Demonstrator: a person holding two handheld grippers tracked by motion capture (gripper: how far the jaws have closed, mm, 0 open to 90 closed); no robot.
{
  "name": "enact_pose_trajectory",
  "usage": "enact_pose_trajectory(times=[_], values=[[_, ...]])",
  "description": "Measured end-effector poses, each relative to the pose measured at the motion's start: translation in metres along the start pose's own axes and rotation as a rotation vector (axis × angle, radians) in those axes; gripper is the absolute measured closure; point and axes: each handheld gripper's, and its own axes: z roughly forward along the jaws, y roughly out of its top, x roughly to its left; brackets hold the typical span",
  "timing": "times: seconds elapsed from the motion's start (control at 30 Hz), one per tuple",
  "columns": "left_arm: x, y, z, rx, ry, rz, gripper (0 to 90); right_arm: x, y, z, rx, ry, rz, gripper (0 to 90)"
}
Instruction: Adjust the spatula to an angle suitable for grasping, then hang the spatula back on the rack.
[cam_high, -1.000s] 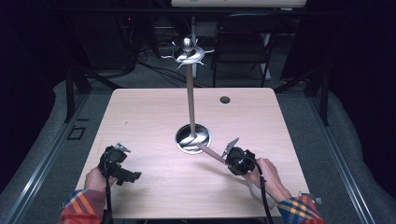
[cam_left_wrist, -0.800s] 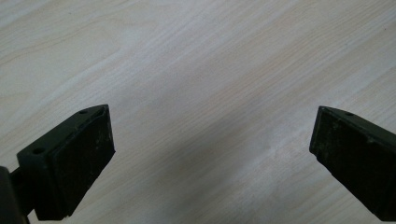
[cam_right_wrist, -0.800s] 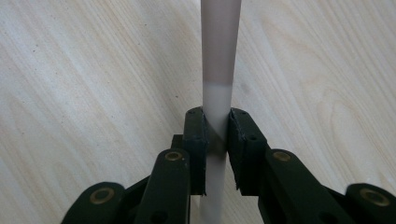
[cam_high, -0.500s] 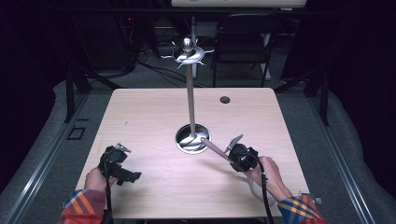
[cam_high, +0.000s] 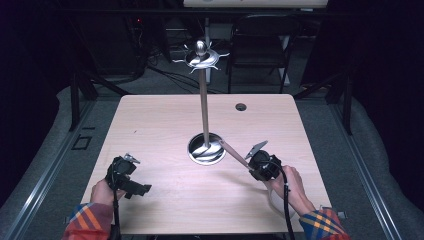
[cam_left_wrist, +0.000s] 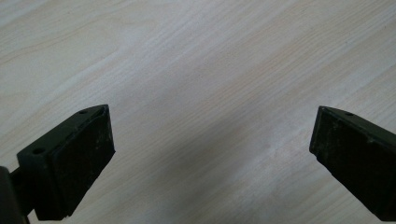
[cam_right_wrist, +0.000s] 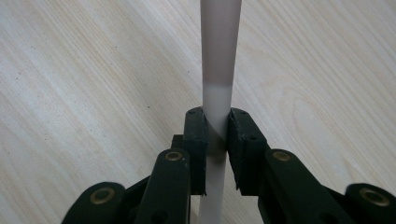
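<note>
A metal stand rises from the middle of the wooden table (cam_high: 160, 125): a thin pole (cam_high: 204, 107) on a round shiny base (cam_high: 206, 150), crowned by a ring of hooks (cam_high: 201, 56). My right gripper (cam_high: 251, 167) is shut on a pale slender rod (cam_high: 234, 153), which slants up and left to the base's right rim. In the right gripper view the jaws (cam_right_wrist: 217, 123) pinch the rod (cam_right_wrist: 219, 56) from both sides. My left gripper (cam_high: 132, 185) hovers near the front left of the table, open, with bare wood between its jaws (cam_left_wrist: 210, 140).
A small dark round grommet (cam_high: 241, 106) sits in the tabletop at the far right. Behind the table stand a dark chair (cam_high: 260, 45) and cables on the floor. A person's hands in plaid sleeves come in over the front edge.
The right gripper has shifted slightly, and the rod's far end has swung from the base's front to its right rim. The left gripper has stayed put.
</note>
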Motion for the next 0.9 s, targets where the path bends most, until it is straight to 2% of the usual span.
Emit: enact_pose_trajectory(times=[0.23, 0.33, 0.47, 0.6, 0.9], values=[[0.000, 0.000, 0.000, 0.000, 0.001, 0.001, 0.0, -0.001, -0.001, -0.005, -0.024, -0.006, 0.004, 78.2], [0.000, 0.000, 0.000, 0.002, -0.001, 0.001, 0.0, -0.003, -0.001, -0.011, -0.037, -0.023, 0.008, 78.2], [-0.001, 0.000, 0.000, 0.003, -0.001, 0.001, 0.0, -0.009, -0.002, -0.023, -0.084, -0.036, 0.031, 78.3], [-0.001, 0.000, 0.001, 0.001, 0.000, 0.000, 0.0, -0.012, -0.003, -0.028, -0.109, -0.044, 0.043, 78.3], [-0.001, 0.000, 0.001, 0.008, -0.005, 0.002, 0.0, -0.013, -0.002, -0.031, -0.133, -0.043, 0.051, 78.2]])
